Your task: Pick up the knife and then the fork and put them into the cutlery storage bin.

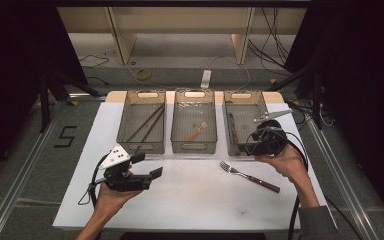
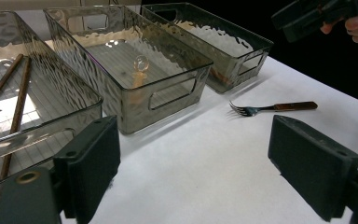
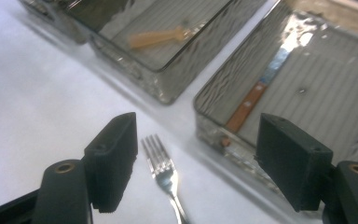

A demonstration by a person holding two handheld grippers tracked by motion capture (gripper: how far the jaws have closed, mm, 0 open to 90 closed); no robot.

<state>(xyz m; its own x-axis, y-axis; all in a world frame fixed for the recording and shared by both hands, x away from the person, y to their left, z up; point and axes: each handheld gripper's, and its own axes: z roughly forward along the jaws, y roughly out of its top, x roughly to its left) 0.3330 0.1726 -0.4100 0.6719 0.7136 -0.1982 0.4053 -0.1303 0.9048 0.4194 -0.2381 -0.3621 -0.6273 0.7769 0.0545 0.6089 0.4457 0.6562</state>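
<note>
A fork [image 1: 250, 176] with a wooden handle lies on the white table, tines to the left, in front of the right-hand bin [image 1: 242, 95]. My right gripper [image 1: 252, 142] hovers over that bin's front edge. In the right gripper view its jaws [image 3: 196, 158] stand open and empty, with the fork's tines [image 3: 161, 163] on the table between and beyond them. My left gripper [image 1: 147, 165] rests low at the front left, also open and empty [image 2: 196, 172]. From there the fork [image 2: 270, 108] lies well off to the right.
Three smoky clear bins stand in a row. The left bin [image 1: 125, 120] holds dark chopsticks [image 1: 147, 124]. A wooden spoon [image 1: 196, 131] lies in the middle bin [image 1: 194, 148], and a wood-handled knife [image 3: 254, 100] in the right one. Metal rails flank the table.
</note>
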